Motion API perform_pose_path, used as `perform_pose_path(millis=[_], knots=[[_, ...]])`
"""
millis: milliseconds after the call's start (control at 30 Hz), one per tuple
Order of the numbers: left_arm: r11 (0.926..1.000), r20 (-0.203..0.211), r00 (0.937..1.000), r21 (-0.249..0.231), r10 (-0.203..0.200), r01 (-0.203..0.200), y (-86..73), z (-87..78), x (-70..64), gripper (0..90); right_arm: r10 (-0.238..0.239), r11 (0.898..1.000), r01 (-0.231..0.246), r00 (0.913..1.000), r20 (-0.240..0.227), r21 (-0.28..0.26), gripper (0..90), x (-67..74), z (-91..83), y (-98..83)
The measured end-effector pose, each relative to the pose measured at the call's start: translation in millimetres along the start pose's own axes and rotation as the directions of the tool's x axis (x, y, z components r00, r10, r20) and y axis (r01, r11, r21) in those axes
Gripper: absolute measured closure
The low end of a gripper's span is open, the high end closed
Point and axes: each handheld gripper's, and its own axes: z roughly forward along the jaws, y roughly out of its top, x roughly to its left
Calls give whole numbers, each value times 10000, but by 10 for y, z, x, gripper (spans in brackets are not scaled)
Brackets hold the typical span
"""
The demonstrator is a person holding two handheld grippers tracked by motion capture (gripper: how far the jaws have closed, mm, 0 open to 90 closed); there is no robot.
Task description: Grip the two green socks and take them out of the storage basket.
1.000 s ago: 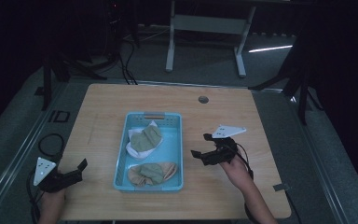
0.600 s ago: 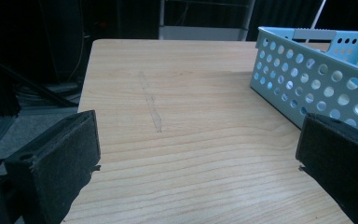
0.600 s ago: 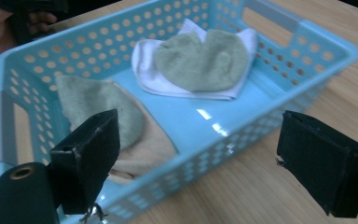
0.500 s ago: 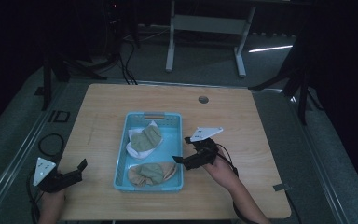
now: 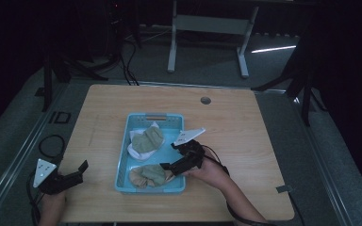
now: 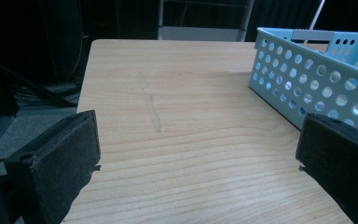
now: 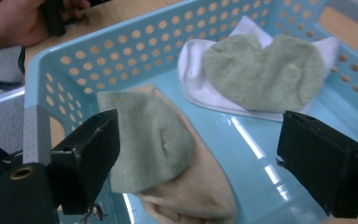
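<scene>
Right hand-held gripper (image 5: 178,159), jaws wide, has moved in from the worktop's (image 5: 245,122) right side over the basket's (image 5: 146,188) near-end socks (image 7: 168,154); left hand-held gripper (image 5: 70,176) stays wide at the near-left corner; a grasp appears imminent.

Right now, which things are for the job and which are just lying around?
Probably for the job:
basket
green socks
tan socks
right gripper, open over the basket

Just there:
left gripper, open, idle
table hole
white stand
</scene>
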Motion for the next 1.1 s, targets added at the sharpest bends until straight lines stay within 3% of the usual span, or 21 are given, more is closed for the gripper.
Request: perform_pose_path(millis=[267,533,567,600,633,667,700,733,767,800,833,867,900,933,967,1000,1033,1100], knots=[[10000,25,10000,-12,-4,4,-1,-3,2,0,-451,9950,505,9970,-631,866,145,121,235,117],[10000,29,10000,-11,-6,6,-1,-2,3,0,-994,9801,1156,9895,-1054,1612,258,233,376,147],[10000,27,10000,-13,-9,9,-1,-2,3,0,-1276,9716,1479,9849,-1173,1848,328,261,405,150],[10000,27,10000,-13,-9,9,-1,-2,3,0,-1276,9716,1479,9849,-1173,1848,328,261,405,150],[10000,29,10000,-8,-5,5,0,-2,4,0,-1558,9592,1796,9803,-1217,2182,370,295,447,154],[10000,31,10000,-5,-9,9,0,-1,4,0,-1558,9592,1796,9803,-1217,2182,370,295,447,154],[10000,27,10000,-4,-11,11,0,-1,4,0,-1731,9487,2003,9765,-1283,2447,406,325,490,155],[10000,30,10000,-5,-5,5,0,-1,4,0,-1731,9487,2003,9765,-1283,2447,406,325,490,155],[10000,35,10000,-15,-11,11,-1,-2,4,0,-1874,9361,2208,9718,-1429,2736,438,350,538,149],[10000,35,10000,-15,-11,11,-1,-2,4,0,-1874,9361,2208,9718,-1429,2736,438,350,538,149],[10000,33,10000,-24,-27,27,-1,-3,4,0,-2015,9252,2364,9689,-1436,2969,484,371,574,139],[10000,33,10000,-24,-27,27,-1,-3,4,0,-2015,9252,2364,9689,-1436,2969,484,371,574,139],[10000,35,10000,-25,-23,23,-1,-2,4,0,-2040,9152,2412,9682,-1451,3228,533,377,611,126],[10000,36,10000,-27,-24,25,-1,-3,3,0,-2040,9152,2412,9682,-1451,3228,533,377,611,126],[10000,36,10000,-28,-24,24,-1,-3,3,0,-2044,9068,2425,9683,-1435,3449,600,374,639,114],[10000,39,10000,-20,-12,12,-1,-4,3,0,-2044,9068,2425,9683,-1435,3449,600,374,639,114],[10000,38,10000,-30,-25,25,-1,-3,3,0,-1917,9068,2305,9712,-1416,3530,686,365,642,121],[10000,38,10000,-26,-25,25,-1,-2,4,0,-1878,9080,2265,9721,-1408,3525,733,359,640,125]])
